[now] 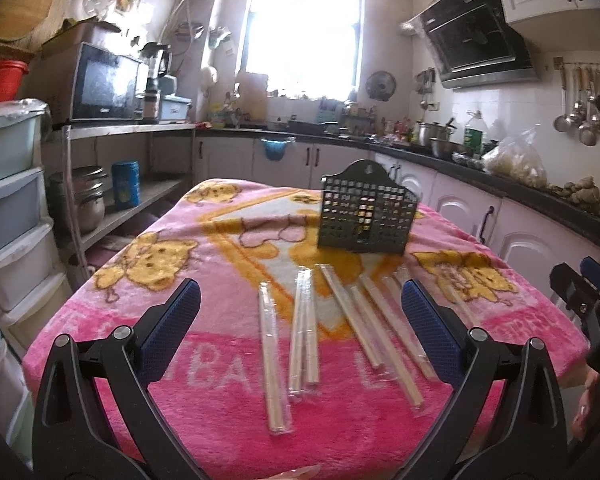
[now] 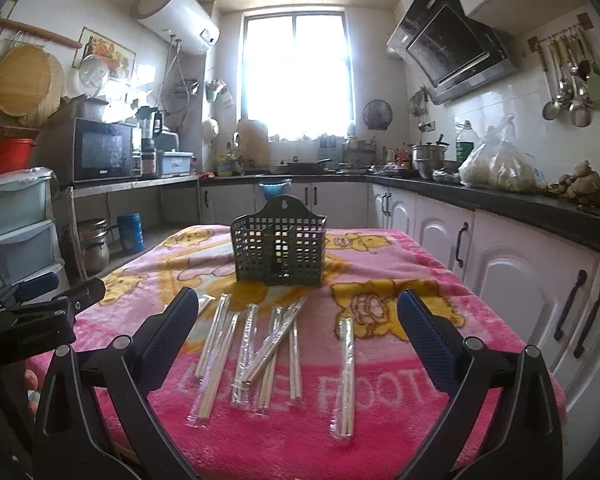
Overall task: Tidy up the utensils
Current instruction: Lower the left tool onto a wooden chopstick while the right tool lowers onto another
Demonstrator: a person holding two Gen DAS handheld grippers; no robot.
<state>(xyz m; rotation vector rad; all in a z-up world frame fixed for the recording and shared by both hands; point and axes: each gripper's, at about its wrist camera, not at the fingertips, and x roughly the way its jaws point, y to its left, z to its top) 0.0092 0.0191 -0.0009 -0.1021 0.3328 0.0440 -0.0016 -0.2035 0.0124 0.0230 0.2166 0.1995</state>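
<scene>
Here both tools hover low over the near edge of a bench draped in a pink blanket (image 2: pixel 380 432) printed with yellow cartoon bears. The left tool (image 1: pixel 300 304) has its jaws spread wide and holds nothing; the right tool (image 2: pixel 298 312) is likewise spread wide and empty. In the left wrist view the right tool shows at the right edge, with a bit of the person's hand (image 1: pixel 586 404) below it; in the right wrist view the left tool sits at the left edge.

The chopsticks (image 2: pixel 260 352), pairs sealed in clear plastic sleeves, lie flat on the blanket between the tools and the basket. Most form a loose group, roughly fanned, some crossing or overlapping one another. One sleeved pair (image 2: pixel 346 376) lies apart to the right of the group in the right wrist view.

The basket (image 2: pixel 278 250), a dark perforated utensil holder with a hanging tab at its back, stands upright on the blanket beyond the chopsticks, near them but not touching. From the left wrist view it (image 1: pixel 366 216) sits to the right of centre. Whether anything is inside it cannot be told.
</scene>
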